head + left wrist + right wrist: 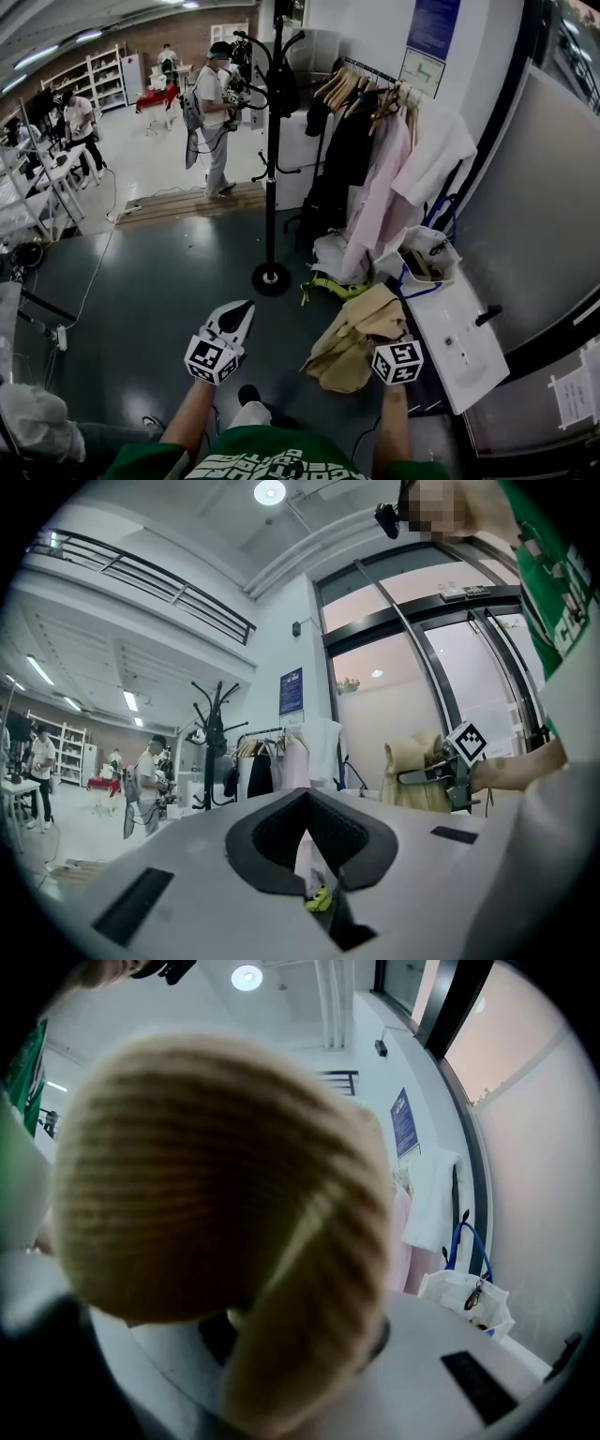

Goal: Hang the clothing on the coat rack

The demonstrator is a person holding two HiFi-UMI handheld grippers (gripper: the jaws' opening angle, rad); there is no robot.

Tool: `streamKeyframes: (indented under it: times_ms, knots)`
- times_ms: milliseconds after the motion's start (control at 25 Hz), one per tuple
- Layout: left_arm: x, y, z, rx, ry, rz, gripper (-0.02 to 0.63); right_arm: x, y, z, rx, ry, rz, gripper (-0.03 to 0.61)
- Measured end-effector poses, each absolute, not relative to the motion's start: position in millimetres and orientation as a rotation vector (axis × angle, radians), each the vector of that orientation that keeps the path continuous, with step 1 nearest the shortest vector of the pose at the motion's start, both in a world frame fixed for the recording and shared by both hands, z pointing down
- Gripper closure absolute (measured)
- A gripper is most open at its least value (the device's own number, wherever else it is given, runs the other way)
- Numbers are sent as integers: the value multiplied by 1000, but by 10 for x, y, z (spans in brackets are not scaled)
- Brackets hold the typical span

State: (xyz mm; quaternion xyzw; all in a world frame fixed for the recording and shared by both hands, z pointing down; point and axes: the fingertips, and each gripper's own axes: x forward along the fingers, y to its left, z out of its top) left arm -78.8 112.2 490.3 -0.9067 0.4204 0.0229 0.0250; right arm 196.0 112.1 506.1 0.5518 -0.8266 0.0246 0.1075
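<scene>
A tan garment [356,337] hangs bunched from my right gripper [389,330], which is shut on it at the lower right of the head view. In the right gripper view the garment [225,1213] fills most of the picture and hides the jaws. The left gripper view shows that gripper [433,775] from the side, with the garment [412,766] draped over it. My left gripper [231,323] is held out at the lower middle, jaws together with nothing in them. The black coat rack [272,141] stands ahead on its round base [271,277], a little beyond both grippers.
A clothes rail [375,80] with hangers, dark, pink and white garments is to the right of the rack. Below it are a white tote bag [427,253], a white table [459,347] and a yellow-green item [330,287] on the floor. A person [214,112] stands farther back.
</scene>
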Motion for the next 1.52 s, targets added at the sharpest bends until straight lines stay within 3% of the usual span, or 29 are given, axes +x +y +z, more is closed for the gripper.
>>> streamKeyframes:
  times_ms: [800,1520]
  knots:
    - [-788,-607,4897,-2866,1247,118,611,1551,-261,5083,1606,-2410,83,509]
    - [-748,-2290,4521,-2881,1183,137,611,1611,-1809,4770,1693,-2340,71,509]
